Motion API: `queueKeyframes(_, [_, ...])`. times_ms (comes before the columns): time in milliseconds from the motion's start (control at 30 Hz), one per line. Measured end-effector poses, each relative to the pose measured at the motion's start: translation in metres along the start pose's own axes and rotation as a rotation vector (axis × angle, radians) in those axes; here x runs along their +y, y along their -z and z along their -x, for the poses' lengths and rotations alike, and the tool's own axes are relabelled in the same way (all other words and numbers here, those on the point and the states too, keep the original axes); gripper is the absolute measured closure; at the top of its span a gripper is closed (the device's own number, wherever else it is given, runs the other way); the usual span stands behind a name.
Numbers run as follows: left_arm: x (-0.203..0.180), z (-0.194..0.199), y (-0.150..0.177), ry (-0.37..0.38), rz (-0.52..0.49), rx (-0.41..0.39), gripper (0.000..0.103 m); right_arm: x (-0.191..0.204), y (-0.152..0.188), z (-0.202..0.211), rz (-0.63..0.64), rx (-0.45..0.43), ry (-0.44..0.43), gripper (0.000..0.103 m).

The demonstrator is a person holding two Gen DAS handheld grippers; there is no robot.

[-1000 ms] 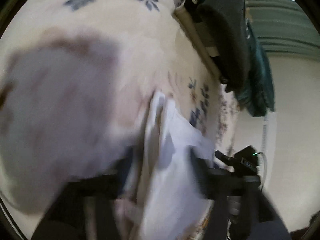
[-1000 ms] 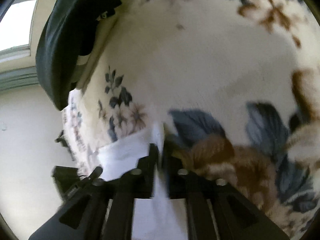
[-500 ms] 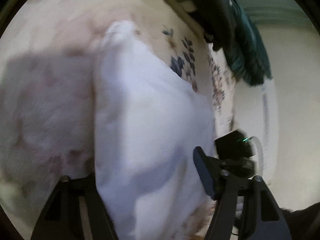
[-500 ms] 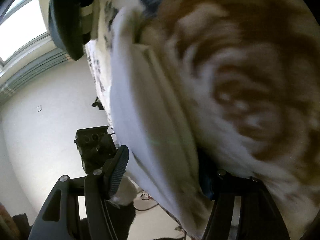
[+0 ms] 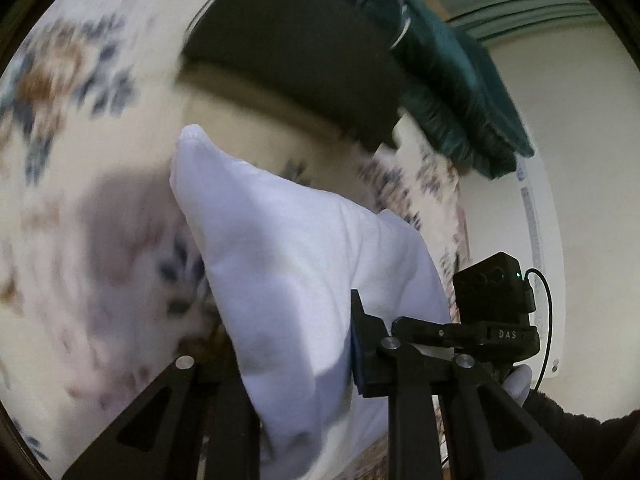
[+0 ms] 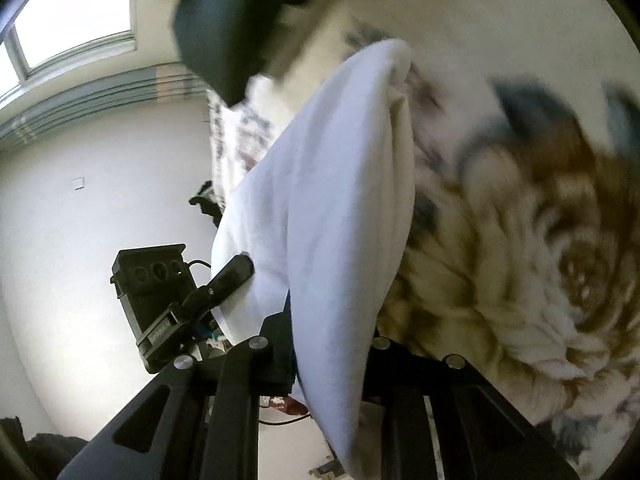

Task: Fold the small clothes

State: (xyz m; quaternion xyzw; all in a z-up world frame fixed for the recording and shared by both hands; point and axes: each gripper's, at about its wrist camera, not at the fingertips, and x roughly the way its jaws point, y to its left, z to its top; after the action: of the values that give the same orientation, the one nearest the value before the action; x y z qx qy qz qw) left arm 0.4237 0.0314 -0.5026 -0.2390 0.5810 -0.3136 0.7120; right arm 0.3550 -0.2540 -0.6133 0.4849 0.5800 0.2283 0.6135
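Observation:
A small white garment [image 5: 288, 256] lies between the fingers of my left gripper [image 5: 288, 344], lifted off the floral blanket [image 5: 72, 128]; the jaws stand wide apart around it. The same white garment [image 6: 340, 200] hangs folded lengthwise between the fingers of my right gripper [image 6: 328, 332], whose jaws also stand apart with the cloth draped through the gap. The other gripper [image 6: 160, 292] shows in the right wrist view touching the cloth's left edge, and in the left wrist view [image 5: 496, 304] behind the cloth.
A dark folded garment [image 5: 296, 40] and a teal one [image 5: 452, 92] lie at the blanket's far edge. A white wall [image 6: 80, 208] and a window [image 6: 72, 8] lie beyond. The blanket's brown flower [image 6: 540, 248] is to the right.
Both grippers opened from their pinch on the cloth and swung up; the white garment now stands lifted and folded between the wide fingers. Views tilted toward the room.

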Motion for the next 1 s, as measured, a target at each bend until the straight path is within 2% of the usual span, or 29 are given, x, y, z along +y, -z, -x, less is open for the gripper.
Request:
queueKeyframes(133, [-0.038, 0.021, -0.064, 0.015, -0.035, -0.074, 0.085, 0.066, -0.047, 0.031, 0.079, -0.042, 0.004, 0.085])
queueKeyframes(300, [-0.072, 0.034, -0.169, 0.042, -0.071, -0.18, 0.085, 0.153, -0.136, 0.061, 0.202, -0.107, 0.005, 0.085])
queueKeyframes(400, [-0.069, 0.03, -0.236, 0.05, -0.091, -0.225, 0.085, 0.189, -0.203, 0.065, 0.254, -0.147, -0.001, 0.085])
queueKeyframes(500, [-0.04, 0.005, -0.275, 0.037, -0.074, -0.213, 0.085, 0.195, -0.261, 0.05, 0.268, -0.161, 0.01, 0.085])
queueKeyframes(600, [0.001, -0.036, -0.28, 0.005, -0.007, -0.153, 0.085, 0.17, -0.3, 0.018, 0.228, -0.134, 0.072, 0.085])
queueKeyframes(700, [0.027, -0.071, -0.276, -0.054, 0.035, -0.06, 0.082, 0.136, -0.315, -0.01, 0.186, -0.08, 0.175, 0.085])
queueKeyframes(733, [0.03, -0.072, -0.275, -0.059, 0.035, -0.064, 0.081, 0.129, -0.316, -0.014, 0.181, -0.072, 0.194, 0.085])
queueKeyframes(800, [0.029, -0.072, -0.275, -0.068, 0.029, -0.061, 0.08, 0.121, -0.317, -0.016, 0.166, -0.07, 0.174, 0.085])
queueKeyframes(867, [0.021, -0.068, -0.275, -0.126, 0.009, -0.062, 0.072, 0.127, -0.313, -0.012, 0.192, -0.076, 0.214, 0.083])
queueKeyframes(900, [0.014, -0.061, -0.271, -0.182, -0.003, -0.079, 0.069, 0.135, -0.306, -0.009, 0.221, -0.084, 0.275, 0.077])
queueKeyframes(933, [0.01, -0.058, -0.27, -0.216, -0.013, -0.092, 0.067, 0.139, -0.3, -0.008, 0.245, -0.092, 0.32, 0.074])
queueKeyframes(1000, [0.001, -0.05, -0.266, -0.297, -0.032, -0.133, 0.062, 0.156, -0.291, -0.004, 0.305, -0.133, 0.478, 0.059])
